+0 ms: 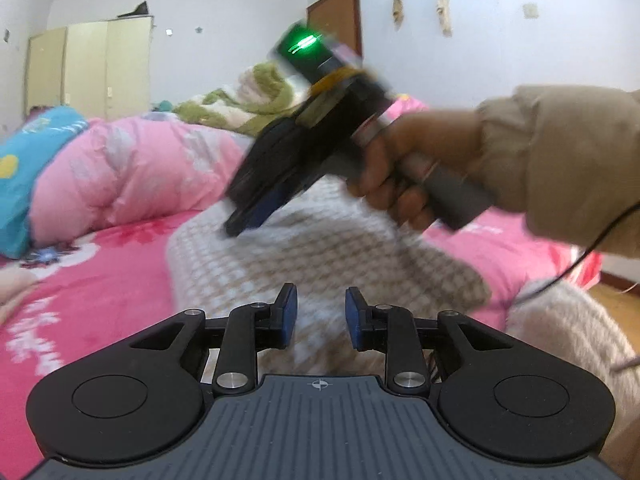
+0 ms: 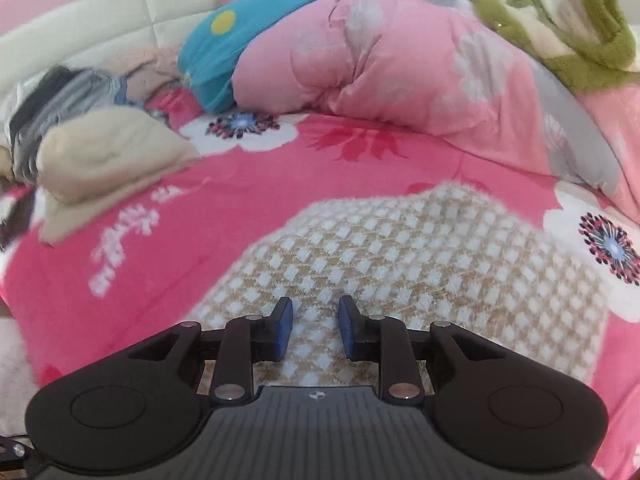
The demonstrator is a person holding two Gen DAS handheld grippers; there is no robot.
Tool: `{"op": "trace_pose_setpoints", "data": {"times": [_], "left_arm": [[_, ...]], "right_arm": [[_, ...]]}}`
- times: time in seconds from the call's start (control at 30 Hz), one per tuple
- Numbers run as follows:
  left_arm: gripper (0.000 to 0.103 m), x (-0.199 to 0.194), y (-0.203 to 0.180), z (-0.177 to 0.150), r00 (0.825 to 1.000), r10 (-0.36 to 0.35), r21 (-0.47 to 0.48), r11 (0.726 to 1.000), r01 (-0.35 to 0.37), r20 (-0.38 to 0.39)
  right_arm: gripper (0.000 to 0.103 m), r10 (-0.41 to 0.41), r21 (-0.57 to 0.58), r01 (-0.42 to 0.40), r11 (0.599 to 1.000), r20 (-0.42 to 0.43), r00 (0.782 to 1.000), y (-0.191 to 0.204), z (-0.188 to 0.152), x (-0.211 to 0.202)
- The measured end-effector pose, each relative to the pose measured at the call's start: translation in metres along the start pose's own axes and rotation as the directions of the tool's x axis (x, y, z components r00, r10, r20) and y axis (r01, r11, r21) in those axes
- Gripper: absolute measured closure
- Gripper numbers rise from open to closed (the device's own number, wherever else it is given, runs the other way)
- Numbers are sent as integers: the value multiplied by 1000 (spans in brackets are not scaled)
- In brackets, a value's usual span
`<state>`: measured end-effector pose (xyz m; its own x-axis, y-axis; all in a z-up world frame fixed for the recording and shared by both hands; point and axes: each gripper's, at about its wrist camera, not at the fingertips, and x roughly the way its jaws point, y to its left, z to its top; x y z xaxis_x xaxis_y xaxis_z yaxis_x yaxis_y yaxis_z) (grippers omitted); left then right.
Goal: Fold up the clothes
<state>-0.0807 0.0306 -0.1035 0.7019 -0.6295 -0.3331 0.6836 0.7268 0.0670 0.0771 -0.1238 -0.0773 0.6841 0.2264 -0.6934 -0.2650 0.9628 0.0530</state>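
A beige-and-white checked knit garment (image 1: 320,248) lies flat on the pink flowered bed sheet (image 1: 100,280). My left gripper (image 1: 320,316) is open just above its near part, nothing between the blue pads. A hand in a tan sleeve holds my right gripper (image 1: 240,224), blurred and angled down onto the garment's far left edge. In the right wrist view, the right gripper (image 2: 315,328) is open over the checked garment (image 2: 400,248), whose far edge shows against the sheet (image 2: 280,168). Neither gripper holds cloth.
A pink quilt (image 2: 400,60), blue pillow (image 2: 240,32) and green-and-white blanket (image 2: 580,40) pile up at the back. A folded beige garment (image 2: 100,160) and grey clothes (image 2: 60,100) lie left. A fluffy white garment (image 1: 568,320) lies right. Wardrobe (image 1: 88,68) stands behind.
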Motion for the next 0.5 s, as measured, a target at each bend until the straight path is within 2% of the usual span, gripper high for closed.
{"op": "trace_pose_setpoints", "data": {"times": [0.1, 0.2, 0.27, 0.37, 0.43, 0.5], "left_arm": [[71, -11, 1, -4, 998, 59, 24, 998, -58, -39], [70, -10, 0, -6, 995, 81, 35, 996, -79, -64], [67, -6, -7, -8, 992, 102, 91, 991, -95, -79], [62, -5, -21, -12, 984, 146, 212, 970, -122, -98], [61, -6, -24, -13, 980, 164, 240, 962, -133, -114], [61, -7, -27, -14, 973, 196, 268, 950, -157, -125]], "right_arm": [[76, 6, 63, -8, 998, 40, 999, -6, -8, -26], [72, 39, 99, -47, 994, 85, 996, -11, -28, -53], [72, 36, 85, -42, 995, 77, 996, -13, -45, -40], [72, 31, 65, -35, 997, 66, 997, -16, -70, -21], [72, 46, 136, -52, 989, 50, 998, -21, -64, -22], [72, 33, 88, -38, 995, 50, 998, -15, -64, -20]]}}
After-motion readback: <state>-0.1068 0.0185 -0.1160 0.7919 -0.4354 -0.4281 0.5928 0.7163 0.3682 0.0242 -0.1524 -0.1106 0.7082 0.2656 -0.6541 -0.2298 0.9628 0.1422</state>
